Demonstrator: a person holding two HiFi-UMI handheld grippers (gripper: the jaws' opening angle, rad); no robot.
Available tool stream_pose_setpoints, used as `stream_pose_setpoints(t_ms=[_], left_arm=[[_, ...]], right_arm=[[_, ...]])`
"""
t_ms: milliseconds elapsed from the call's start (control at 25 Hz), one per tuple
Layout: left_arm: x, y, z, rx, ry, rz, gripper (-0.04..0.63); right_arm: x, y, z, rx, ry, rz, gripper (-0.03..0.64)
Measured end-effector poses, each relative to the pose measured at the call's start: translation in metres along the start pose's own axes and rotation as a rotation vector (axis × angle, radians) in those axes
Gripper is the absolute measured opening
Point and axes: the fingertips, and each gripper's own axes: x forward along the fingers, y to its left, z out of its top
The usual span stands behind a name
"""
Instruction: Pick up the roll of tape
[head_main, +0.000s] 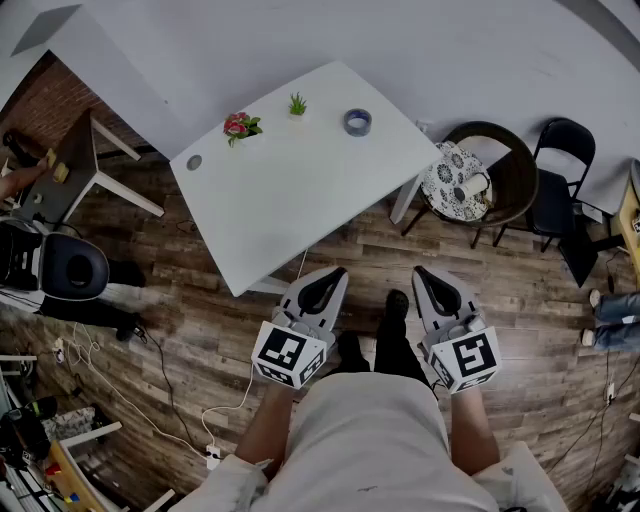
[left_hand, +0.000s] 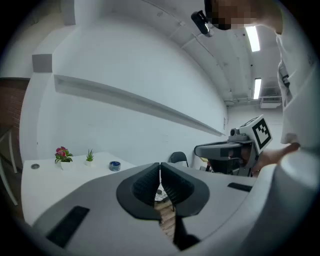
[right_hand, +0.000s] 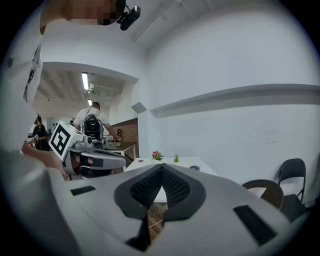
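A blue-grey roll of tape (head_main: 357, 122) lies flat near the far edge of the white table (head_main: 290, 190); it shows small in the left gripper view as the tape (left_hand: 115, 166) and in the right gripper view as the tape (right_hand: 194, 168). My left gripper (head_main: 330, 277) is held over the floor just short of the table's near corner, jaws shut with nothing between them. My right gripper (head_main: 428, 276) hangs beside it to the right, also shut and empty. Both are well short of the tape.
A small pink-flowered plant (head_main: 239, 126) and a tiny green plant (head_main: 297, 104) stand at the table's far edge, left of the tape. A round brown chair (head_main: 503, 172) with a patterned cushion and a black chair (head_main: 560, 160) stand to the right. Cables run across the wood floor at the left.
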Motion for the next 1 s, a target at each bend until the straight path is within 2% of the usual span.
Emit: stream_pose_setpoints(t_ms=[320,600,1000], left_arm=[[-0.019,0.002,-0.005,-0.001,0.002,0.001,0.025],[-0.014,-0.003,-0.006,0.005,0.008,-0.018,0.025],[0.015,-0.007,-0.004,0.004,0.019,-0.036,0.025]], right_arm=[[-0.005,0.024,-0.004,-0.017,0.003,0.020,0.003],[-0.007,0.024,-0.006,0.024,-0.006,0.038,0.006],[-0.003,-0.005,-0.010,0.025,0.013,0.033,0.008]])
